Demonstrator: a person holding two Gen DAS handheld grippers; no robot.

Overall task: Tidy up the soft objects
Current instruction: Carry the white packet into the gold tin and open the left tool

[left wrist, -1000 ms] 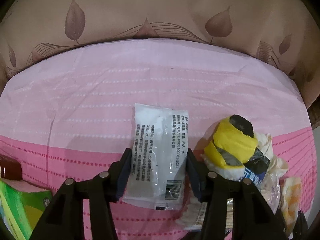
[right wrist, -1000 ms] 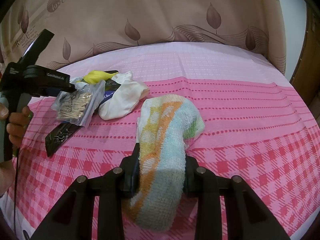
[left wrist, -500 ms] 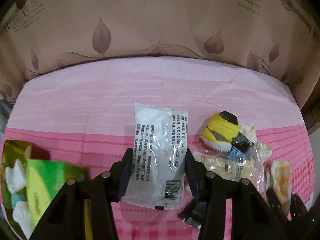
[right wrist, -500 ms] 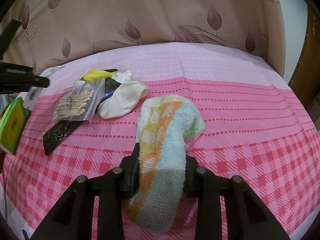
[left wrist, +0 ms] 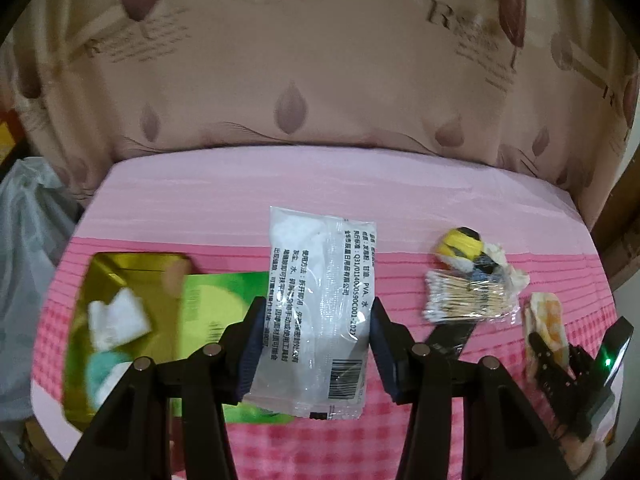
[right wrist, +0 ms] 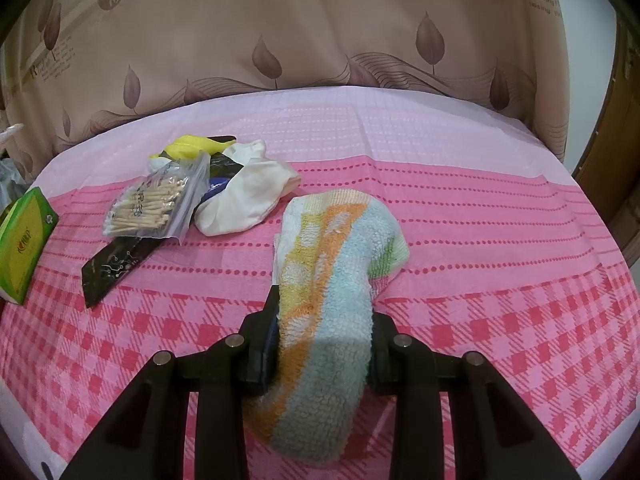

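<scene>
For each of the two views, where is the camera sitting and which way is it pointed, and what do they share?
Left wrist: on the left claw, angled down at the bed; it grips a clear printed packet above a green box; the right claw shows.
Right wrist: on the right claw, angled down, gripping a striped towel.
Shared: cotton swab bag, green box, towel.
</scene>
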